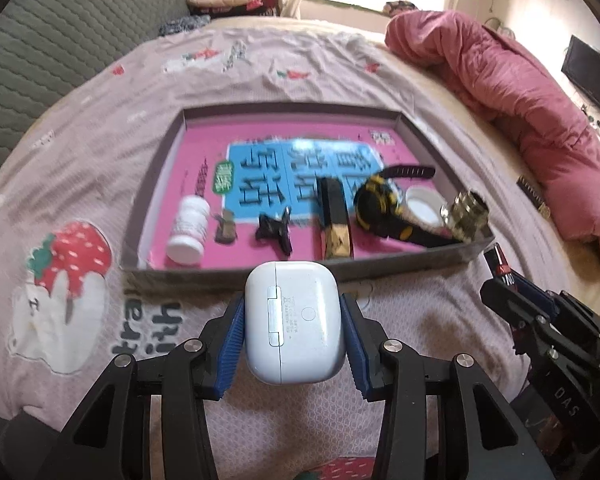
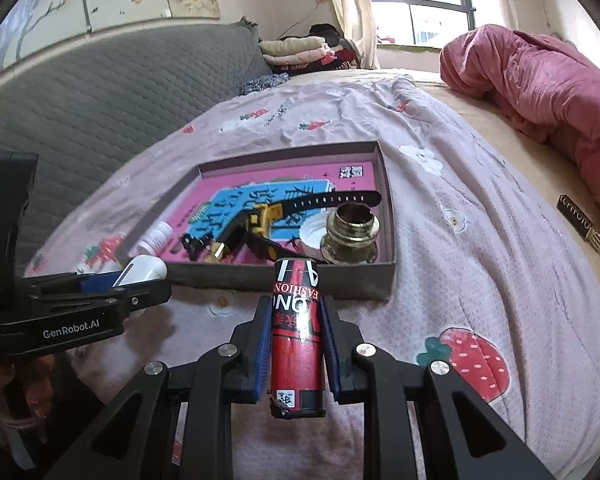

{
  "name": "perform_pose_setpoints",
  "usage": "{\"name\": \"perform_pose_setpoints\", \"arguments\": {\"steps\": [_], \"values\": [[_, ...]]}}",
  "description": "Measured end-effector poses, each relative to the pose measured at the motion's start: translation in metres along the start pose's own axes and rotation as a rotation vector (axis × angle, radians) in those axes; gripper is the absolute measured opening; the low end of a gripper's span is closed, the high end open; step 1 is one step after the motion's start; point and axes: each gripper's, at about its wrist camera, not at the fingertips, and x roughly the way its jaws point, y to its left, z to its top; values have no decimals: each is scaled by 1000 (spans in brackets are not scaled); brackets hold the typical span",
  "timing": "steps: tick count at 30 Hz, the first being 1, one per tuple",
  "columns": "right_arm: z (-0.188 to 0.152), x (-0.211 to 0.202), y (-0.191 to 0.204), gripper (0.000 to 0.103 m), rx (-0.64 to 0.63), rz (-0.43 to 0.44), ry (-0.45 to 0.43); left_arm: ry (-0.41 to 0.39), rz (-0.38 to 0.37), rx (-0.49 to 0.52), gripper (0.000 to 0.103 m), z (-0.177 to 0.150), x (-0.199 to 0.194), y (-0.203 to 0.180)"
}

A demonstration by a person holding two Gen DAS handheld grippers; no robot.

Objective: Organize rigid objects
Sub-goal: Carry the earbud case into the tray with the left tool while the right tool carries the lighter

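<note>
Bedspread (image 2: pixel 480 280), shallow tray (image 2: pixel 384 280) just ahead of both grippers.
Left gripper (image 1: pixel 294 326) clamps white earbud case (image 1: pixel 296 320); right gripper (image 2: pixel 294 334) clamps red lighter (image 2: pixel 296 332), long axis pointing trayward.

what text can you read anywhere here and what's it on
"GenRobot.AI": side of the left claw body.
"FASHION", with "ON" under it: red lighter in the right claw.
"DAS": right claw's arm, in the left view.
Large Chinese characters on the box base: too blurred to read.
Fine print on the white earbud case: too small.
Writing on the bedsheet: not legible.
</note>
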Motion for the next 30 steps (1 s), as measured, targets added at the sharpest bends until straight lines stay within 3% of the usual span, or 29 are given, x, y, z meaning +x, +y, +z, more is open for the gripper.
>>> {"name": "perform_pose_setpoints", "arguments": {"steps": [19,30], "values": [[35,7,25,23,-49,6,-134,-98,35,-28,47,28,-9,29],[52,35,35,23,-75,-23,-175,-80,59,-55,47,39,17,43]]}}
